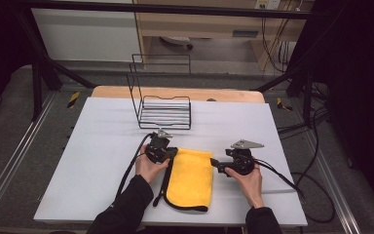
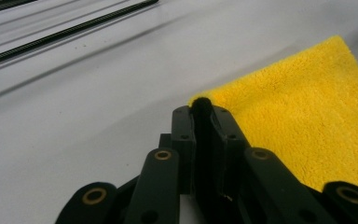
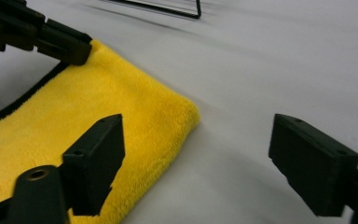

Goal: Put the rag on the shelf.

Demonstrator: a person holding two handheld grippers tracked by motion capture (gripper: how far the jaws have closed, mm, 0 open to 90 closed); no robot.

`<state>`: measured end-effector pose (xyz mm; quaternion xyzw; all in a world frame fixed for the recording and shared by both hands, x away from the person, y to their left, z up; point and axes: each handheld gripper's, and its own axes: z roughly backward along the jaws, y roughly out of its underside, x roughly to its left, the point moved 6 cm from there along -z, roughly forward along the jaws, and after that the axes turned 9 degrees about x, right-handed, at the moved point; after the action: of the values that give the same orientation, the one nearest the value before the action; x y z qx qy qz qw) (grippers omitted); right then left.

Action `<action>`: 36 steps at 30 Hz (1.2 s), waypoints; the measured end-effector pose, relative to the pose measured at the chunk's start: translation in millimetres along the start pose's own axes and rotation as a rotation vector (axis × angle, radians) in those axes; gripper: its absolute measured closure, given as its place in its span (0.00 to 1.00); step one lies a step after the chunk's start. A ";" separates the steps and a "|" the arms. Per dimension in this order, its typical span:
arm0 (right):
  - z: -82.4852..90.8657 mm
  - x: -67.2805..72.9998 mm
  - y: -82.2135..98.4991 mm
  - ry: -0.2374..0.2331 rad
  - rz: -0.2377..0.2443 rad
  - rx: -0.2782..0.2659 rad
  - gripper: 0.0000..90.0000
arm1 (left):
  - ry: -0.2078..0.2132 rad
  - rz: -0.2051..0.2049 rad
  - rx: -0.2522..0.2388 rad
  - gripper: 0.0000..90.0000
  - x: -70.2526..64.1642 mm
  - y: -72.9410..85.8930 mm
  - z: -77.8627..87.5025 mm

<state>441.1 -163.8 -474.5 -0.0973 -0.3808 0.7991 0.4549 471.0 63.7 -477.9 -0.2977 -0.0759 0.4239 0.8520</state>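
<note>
A folded yellow towel [image 1: 191, 178] with black trim lies on the white table [image 1: 102, 161], near the front. My left gripper [image 1: 171, 152] is at the towel's far left corner. In the left gripper view its jaws [image 2: 201, 109] are shut on that black-edged corner, with the yellow towel [image 2: 298, 107] spreading to the right. My right gripper [image 1: 215, 164] sits at the towel's far right edge. In the right gripper view it [image 3: 200, 140] stands open, one jaw over the towel [image 3: 98, 112] and the other over bare table, with neither pad pressing on it. The left gripper [image 3: 70, 44] shows farther off, pinching its corner.
A black wire rack [image 1: 163, 105] stands on the table behind the towel, and its base wires [image 3: 168, 9] run just beyond the towel's far end. Cables trail from both grippers toward the front and right edges. Dark frame bars surround the table.
</note>
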 end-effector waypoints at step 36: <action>-33.2 6.6 -0.9 -0.086 -0.103 0.107 0.92 | 0.047 0.013 -0.007 0.87 5.7 5.2 -9.2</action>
<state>454.6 -141.0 -495.5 -0.0189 -0.3612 0.7974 0.4831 474.5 66.4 -489.0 -0.3109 -0.0556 0.4221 0.8498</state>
